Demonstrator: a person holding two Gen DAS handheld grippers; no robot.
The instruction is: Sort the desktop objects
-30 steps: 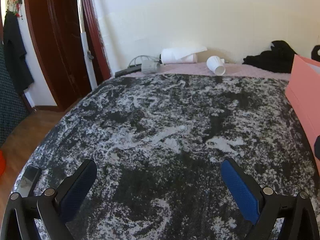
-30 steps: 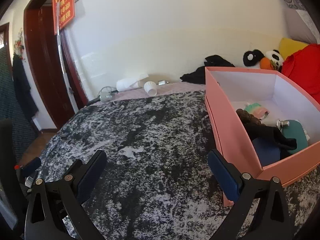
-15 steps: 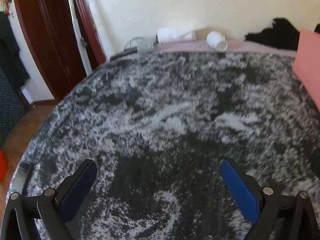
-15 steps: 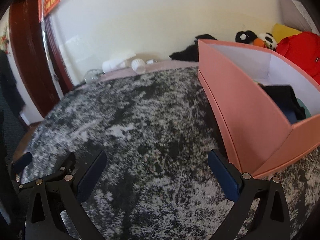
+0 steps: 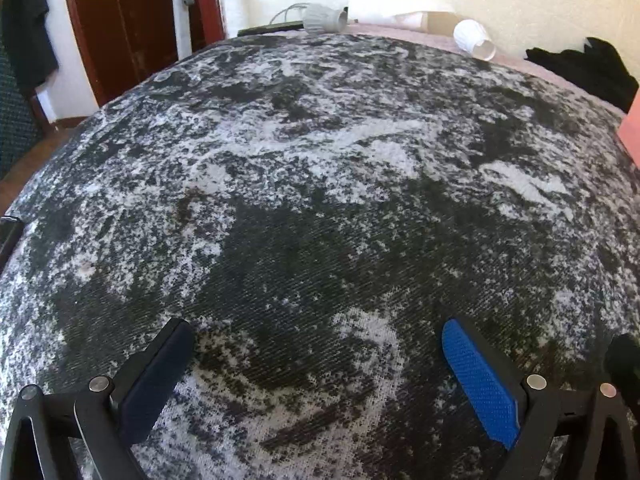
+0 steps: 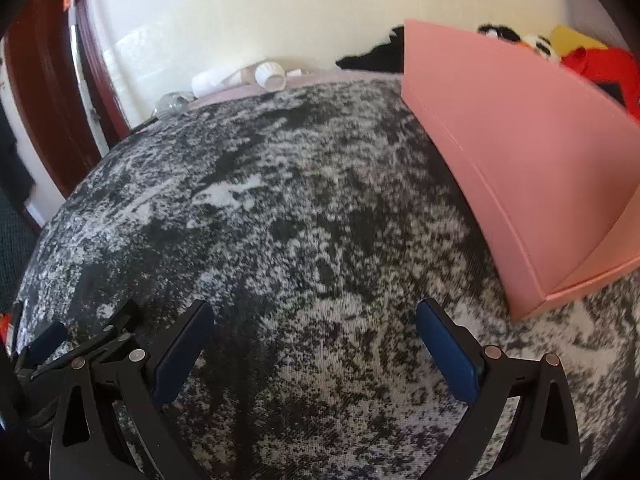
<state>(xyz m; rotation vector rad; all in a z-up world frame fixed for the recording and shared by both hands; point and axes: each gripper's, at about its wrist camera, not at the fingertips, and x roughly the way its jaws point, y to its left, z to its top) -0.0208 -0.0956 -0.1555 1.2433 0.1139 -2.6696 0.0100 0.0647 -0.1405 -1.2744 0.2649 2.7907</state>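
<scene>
My left gripper is open and empty, low over the black-and-white mottled cloth. My right gripper is open and empty too, just above the same cloth. The pink box stands to the right of the right gripper; only its outer wall shows and its inside is hidden. A sliver of the pink box shows at the right edge of the left wrist view. The left gripper's body shows at the lower left of the right wrist view.
At the far edge lie a white paper cup, a light bulb, a paper roll and a black garment. A dark phone-like object lies at the cloth's left edge. Plush toys sit behind the box.
Both grippers have dropped lower and closer to the cloth, staying open. The right wrist view no longer looks into the pink box.
</scene>
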